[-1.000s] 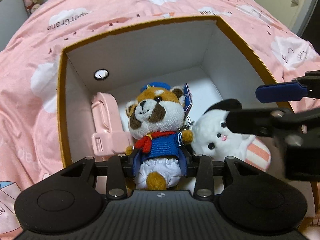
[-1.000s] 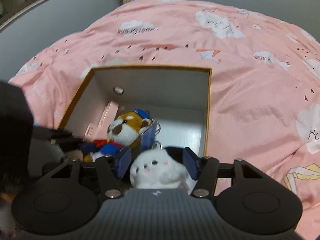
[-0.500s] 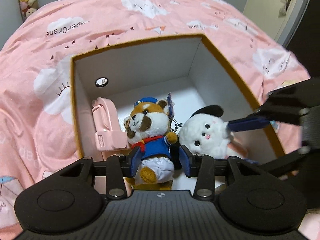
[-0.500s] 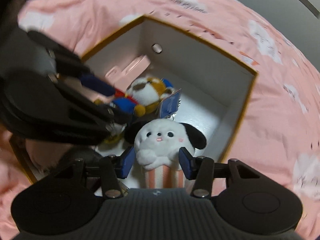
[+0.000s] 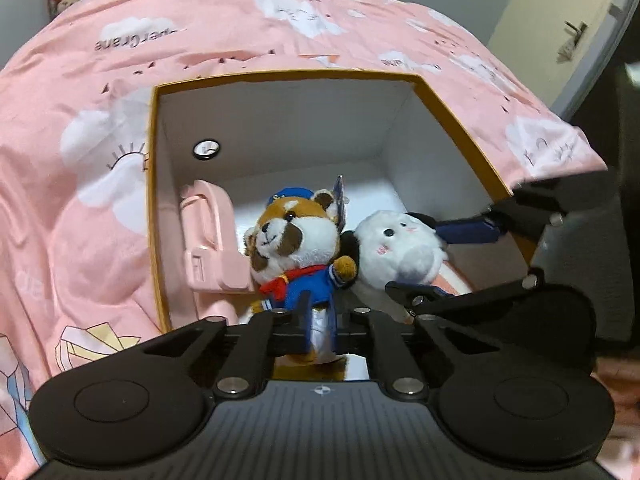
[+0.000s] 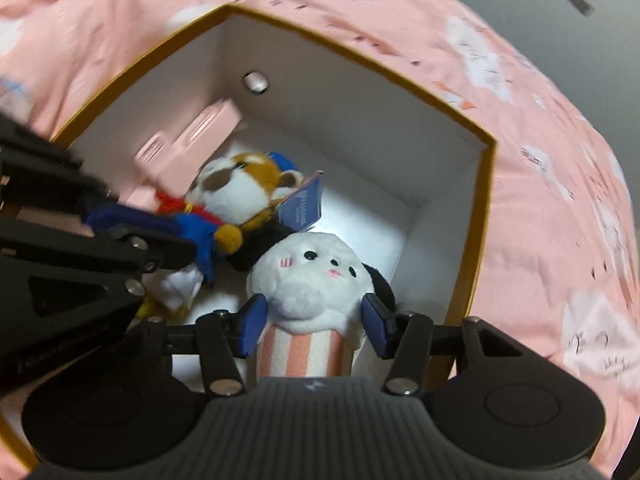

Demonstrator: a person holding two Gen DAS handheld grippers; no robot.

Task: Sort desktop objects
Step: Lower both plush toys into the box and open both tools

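Inside your orange-rimmed white cardboard box (image 5: 448,112), the pink plastic case (image 5: 208,240) leans on the left wall, and your left gripper (image 5: 319,326) is pinched together on the lower body of the brown-and-white raccoon plush in blue uniform (image 5: 298,248). To its right, the white dog plush with striped base (image 6: 316,292) stands upright between your right gripper (image 6: 314,330)'s blue pads, which are opening and not pressing it. It lies straight ahead of that claw, so the right hand is nearer.

Your left gripper (image 5: 320,330) hides the raccoon's (image 5: 296,248) legs. The dog's (image 6: 316,280) striped base is cut off behind your right gripper (image 6: 314,330), and the pink case (image 6: 188,140) blurs.
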